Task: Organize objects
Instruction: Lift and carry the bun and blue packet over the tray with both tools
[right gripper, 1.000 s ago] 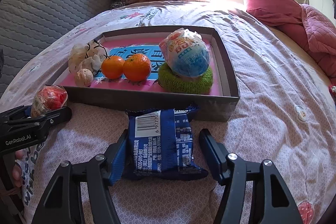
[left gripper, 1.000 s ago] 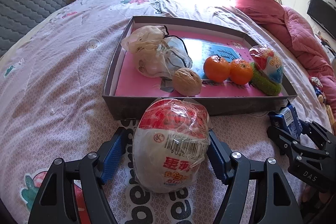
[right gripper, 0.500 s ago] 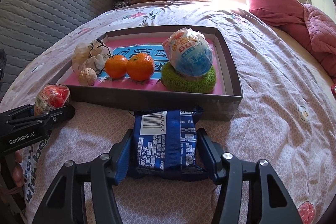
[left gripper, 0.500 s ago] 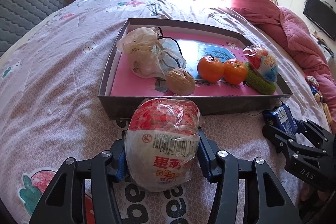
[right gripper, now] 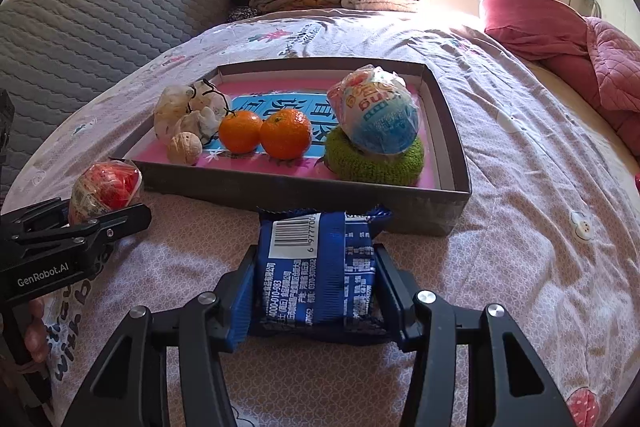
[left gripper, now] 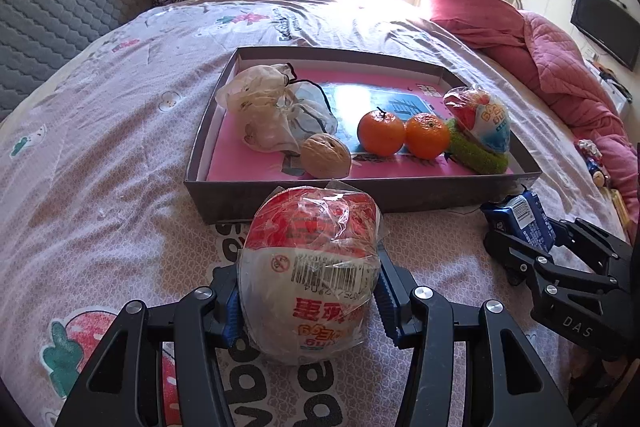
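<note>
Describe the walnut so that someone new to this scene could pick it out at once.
On the bed lies a shallow box with a pink floor. Along its near wall, left of the two oranges, sits the walnut, against a clear bag. It is the only tan, wrinkled, unwrapped ball there.

On a pink patterned bed point(left gripper: 100, 155), the left gripper point(left gripper: 308, 303) is clamping a red-and-white plastic-wrapped egg-shaped snack point(left gripper: 310, 283), its jaws having just been closing on it. Just beyond is lying a shallow grey cardboard tray point(left gripper: 420, 195) holding a walnut point(left gripper: 325, 155) and two oranges point(left gripper: 404, 135). The right gripper point(left gripper: 520, 243) is gripping a blue foil packet point(left gripper: 518, 215).
</note>
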